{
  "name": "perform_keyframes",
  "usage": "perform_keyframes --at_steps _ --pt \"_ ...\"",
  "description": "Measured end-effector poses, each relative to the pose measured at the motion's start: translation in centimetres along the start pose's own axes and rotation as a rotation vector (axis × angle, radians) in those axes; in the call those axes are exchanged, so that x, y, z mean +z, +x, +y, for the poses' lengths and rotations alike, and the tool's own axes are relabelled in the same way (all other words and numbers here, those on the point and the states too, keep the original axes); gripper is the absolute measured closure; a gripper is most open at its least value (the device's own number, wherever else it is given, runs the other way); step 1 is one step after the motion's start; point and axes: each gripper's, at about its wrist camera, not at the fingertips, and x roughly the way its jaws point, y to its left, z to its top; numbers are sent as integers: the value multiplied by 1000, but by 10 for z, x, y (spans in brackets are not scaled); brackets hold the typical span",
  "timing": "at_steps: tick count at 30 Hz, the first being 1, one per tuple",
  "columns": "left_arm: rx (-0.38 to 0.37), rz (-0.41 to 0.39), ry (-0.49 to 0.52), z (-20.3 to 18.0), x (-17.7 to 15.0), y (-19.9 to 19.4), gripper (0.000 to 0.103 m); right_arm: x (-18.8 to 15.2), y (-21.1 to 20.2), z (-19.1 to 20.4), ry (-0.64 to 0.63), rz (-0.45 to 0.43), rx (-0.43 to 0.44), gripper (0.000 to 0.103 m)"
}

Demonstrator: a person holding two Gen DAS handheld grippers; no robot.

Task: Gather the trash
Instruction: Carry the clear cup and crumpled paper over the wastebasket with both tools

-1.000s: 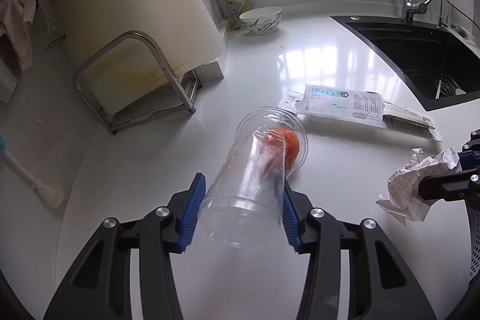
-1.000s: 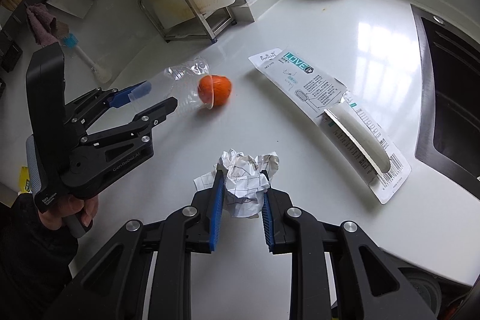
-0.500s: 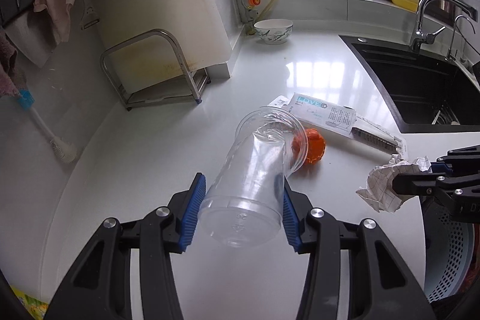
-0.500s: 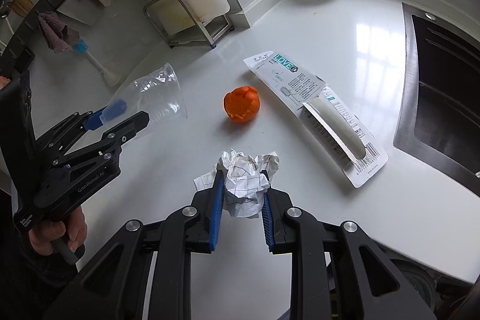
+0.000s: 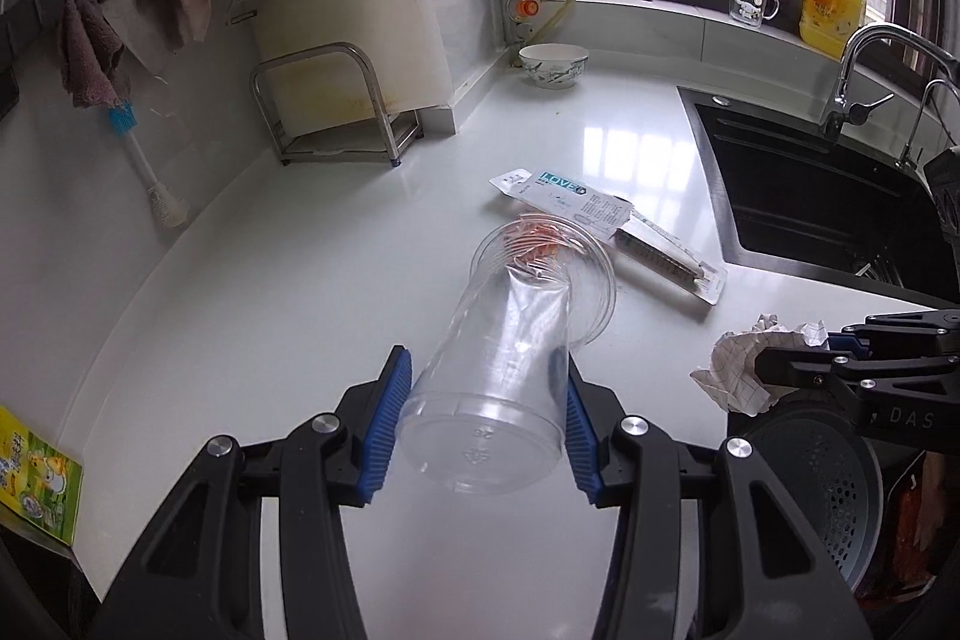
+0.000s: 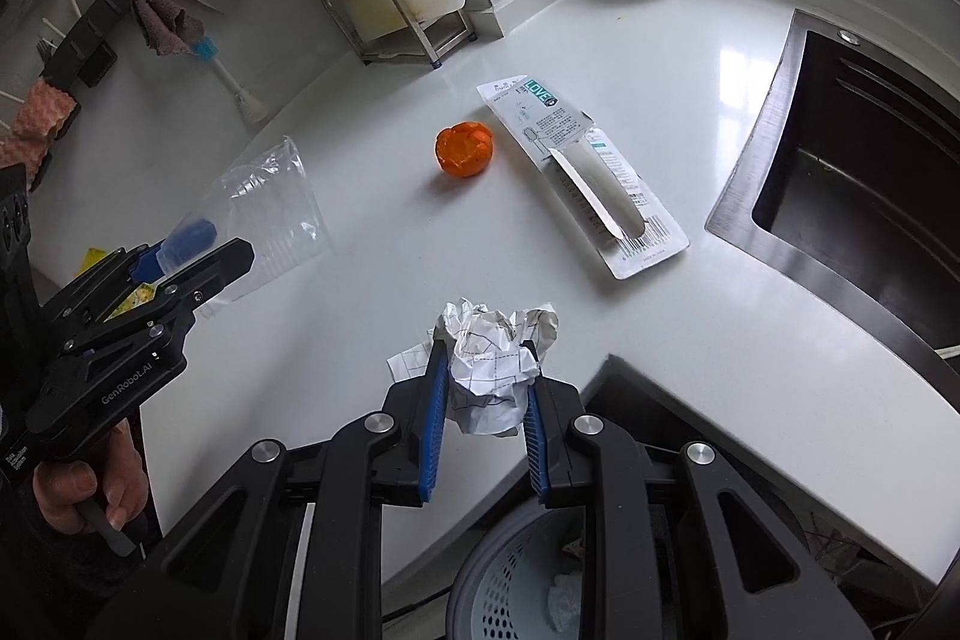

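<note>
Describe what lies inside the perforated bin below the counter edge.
In the right wrist view, the bin holds a pale crumpled scrap and a small dark bit near the rim. The right gripper, clamping the crumpled paper, covers the rest.

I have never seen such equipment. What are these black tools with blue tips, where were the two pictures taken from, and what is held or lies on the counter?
They are hand-held grippers, one in each of a person's hands, each carrying a camera that looks along its two fingers. In the left camera's picture, the left gripper is shut on a clear plastic cup. In the right camera's picture, the right gripper is shut on a crumpled ball of white checked paper, above a grey perforated bin at the edge of the white counter. On the counter lie an orange peel and a flat white brush package.
</note>
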Motion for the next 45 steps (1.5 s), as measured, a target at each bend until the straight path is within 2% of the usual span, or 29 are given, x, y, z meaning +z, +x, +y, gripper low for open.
perform_keyframes --at_steps 10,24,37,45 --pt "13 38 -73 -67 -34 -39 57 -50 -35 -35 -49 62 23 81" --pt "-16 128 -148 -148 -85 -53 57 -110 -51 -75 -79 139 34 81" --pt "-25 181 -181 -185 -119 -52 57 -147 -48 -92 -95 197 48 81" --pt "-34 216 -191 -195 -136 -46 57 -161 -41 -94 -113 223 57 81"
